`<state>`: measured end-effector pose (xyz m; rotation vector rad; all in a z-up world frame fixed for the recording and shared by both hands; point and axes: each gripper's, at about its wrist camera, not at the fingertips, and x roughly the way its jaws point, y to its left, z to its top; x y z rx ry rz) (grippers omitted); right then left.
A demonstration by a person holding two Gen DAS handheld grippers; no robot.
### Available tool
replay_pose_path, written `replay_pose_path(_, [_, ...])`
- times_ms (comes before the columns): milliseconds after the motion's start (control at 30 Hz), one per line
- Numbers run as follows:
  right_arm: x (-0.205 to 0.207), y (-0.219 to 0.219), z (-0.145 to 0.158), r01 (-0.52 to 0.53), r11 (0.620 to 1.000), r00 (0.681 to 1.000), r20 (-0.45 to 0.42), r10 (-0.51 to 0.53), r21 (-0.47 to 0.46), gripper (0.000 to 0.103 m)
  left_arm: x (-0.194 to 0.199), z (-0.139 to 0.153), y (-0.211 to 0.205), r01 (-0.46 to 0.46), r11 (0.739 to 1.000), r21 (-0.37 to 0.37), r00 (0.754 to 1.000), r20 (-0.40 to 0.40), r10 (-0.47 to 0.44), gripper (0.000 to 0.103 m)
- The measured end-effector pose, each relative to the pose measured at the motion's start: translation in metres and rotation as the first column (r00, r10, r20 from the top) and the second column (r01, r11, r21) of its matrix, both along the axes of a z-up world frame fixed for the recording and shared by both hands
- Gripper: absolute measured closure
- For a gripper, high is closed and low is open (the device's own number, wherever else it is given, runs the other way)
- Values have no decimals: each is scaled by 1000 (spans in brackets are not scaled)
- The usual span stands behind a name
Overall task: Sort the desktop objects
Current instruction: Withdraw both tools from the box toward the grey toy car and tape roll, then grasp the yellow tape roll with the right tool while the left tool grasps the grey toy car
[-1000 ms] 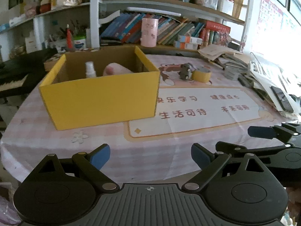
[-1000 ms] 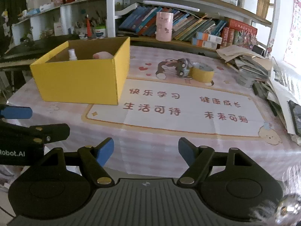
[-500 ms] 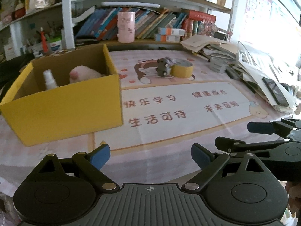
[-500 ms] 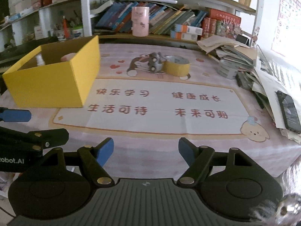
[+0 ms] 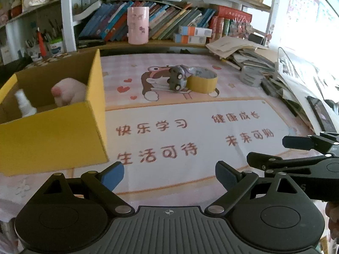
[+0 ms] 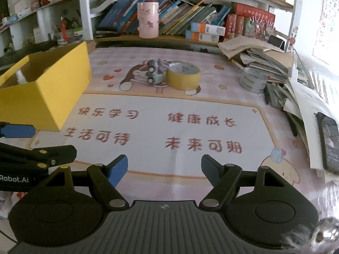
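You are holding the left gripper (image 5: 169, 174) low over the near edge of the table (image 5: 190, 190), its blue-tipped jaws standing wide apart with nothing between them. Your right gripper (image 6: 164, 167) is hovering just beside it at the same edge, also spread wide and gripping nothing; from the left wrist view its fingers are crossing the lower right corner.

The yellow box (image 5: 53, 133) is sitting on your left, its near right corner reaching down close to the left gripper's left finger. Its top is open, and a white spray bottle (image 5: 24, 105) and a pink plush toy (image 5: 67, 92) are lying inside against the near wall.

Between the grippers and the far objects, the printed desk mat (image 6: 169, 131) is lying flat, giving you a broad open stretch straight ahead. At its far end the grey toy car (image 6: 153, 73) is resting tilted, wheels facing you, touching the left side of the yellow tape roll (image 6: 183, 77), which is lying flat with its hole upward.

On the right the room is narrowing: a roll of grey tape (image 6: 253, 81) is sitting near the far right, and a heap of books and papers (image 6: 275, 63) is spilling along the table's right edge, with a dark phone (image 6: 329, 139) lying on them close to the right gripper's side. Behind the table, the shelf edge is carrying a pink cup (image 6: 148, 20) and rows of books (image 5: 180, 23).
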<state>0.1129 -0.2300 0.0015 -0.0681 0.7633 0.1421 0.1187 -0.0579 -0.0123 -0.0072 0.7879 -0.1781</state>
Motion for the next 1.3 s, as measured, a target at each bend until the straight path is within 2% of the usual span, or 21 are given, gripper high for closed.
replay_pose_path(300, [37,-36,-5,-43,999,999,-19,43,20,29,34,0,-32,-73,997,-2,997,-3,73,8])
replay_pose_path(833, [107,-79,-19,-41,997,999,-33,43,71,28,95,-7,-65,-124,989,82,992,2,124,8])
replay_pose_path(1067, [142,-90,-21,-42,997,999,-3,42,69,28,129,-10,-72,-137,984,110,991,17,136,8])
replay_pose_path(1300, [173,-92,-20,-56,996,998,24,54,76,28,167,-15,-66,-177,982,71,984,18,177,8])
